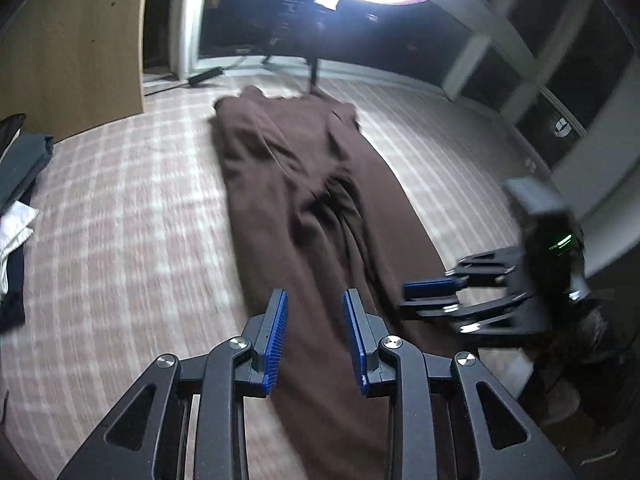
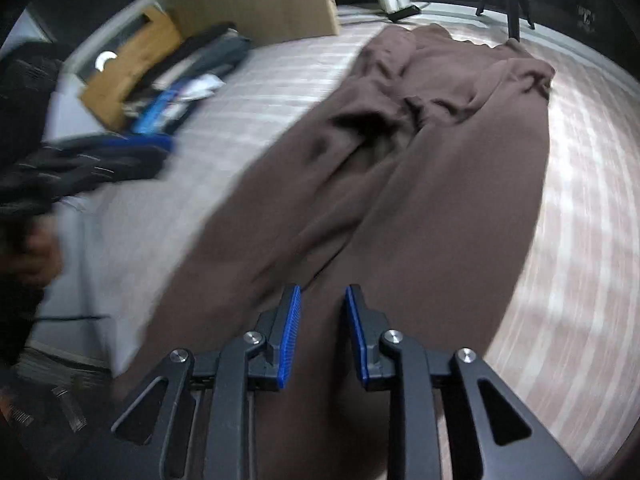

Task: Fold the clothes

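Brown trousers (image 1: 304, 184) lie lengthwise down the middle of the plaid-sheeted bed (image 1: 120, 200). Left gripper (image 1: 315, 338) and right gripper (image 2: 322, 330) hover over the near end, jaws apart, empty. Pinch both hem corners evenly before folding.

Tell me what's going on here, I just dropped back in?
A person with a gripper in each hand is folding clothes. A brown garment lies stretched out lengthwise on the plaid surface. The left gripper and right gripper both hang over its near end, jaws apart with nothing between the pads. Other clothes are piled off to the side.
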Action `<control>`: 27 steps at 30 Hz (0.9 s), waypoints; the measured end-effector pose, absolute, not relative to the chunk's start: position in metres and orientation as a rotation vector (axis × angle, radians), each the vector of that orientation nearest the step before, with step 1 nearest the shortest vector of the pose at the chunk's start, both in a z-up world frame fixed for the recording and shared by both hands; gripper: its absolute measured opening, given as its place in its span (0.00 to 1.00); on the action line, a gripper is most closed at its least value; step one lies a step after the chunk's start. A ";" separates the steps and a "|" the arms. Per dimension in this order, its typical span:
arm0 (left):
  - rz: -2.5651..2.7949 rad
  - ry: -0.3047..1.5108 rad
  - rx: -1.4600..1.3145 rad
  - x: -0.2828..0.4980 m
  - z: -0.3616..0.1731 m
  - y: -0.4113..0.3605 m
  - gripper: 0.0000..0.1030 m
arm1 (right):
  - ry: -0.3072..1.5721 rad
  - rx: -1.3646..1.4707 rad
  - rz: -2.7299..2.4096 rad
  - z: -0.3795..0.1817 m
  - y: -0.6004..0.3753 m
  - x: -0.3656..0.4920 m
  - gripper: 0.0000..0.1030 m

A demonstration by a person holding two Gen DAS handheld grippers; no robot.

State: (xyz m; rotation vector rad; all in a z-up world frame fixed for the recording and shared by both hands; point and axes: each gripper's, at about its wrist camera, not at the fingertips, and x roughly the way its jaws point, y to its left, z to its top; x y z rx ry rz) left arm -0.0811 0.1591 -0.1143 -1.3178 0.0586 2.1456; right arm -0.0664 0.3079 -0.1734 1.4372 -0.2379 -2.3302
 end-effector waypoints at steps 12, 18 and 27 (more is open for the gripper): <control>1.853 0.268 -1.377 0.044 -0.172 0.165 0.26 | -0.323 1.614 -2.417 -0.201 0.292 0.085 0.24; 1.865 0.363 -1.389 0.089 -0.168 0.136 0.27 | -0.442 1.600 -2.583 -0.174 0.315 0.125 0.31; 2.010 0.265 -1.428 0.087 -0.164 0.119 0.33 | -0.539 1.570 -2.687 -0.183 0.317 0.112 0.41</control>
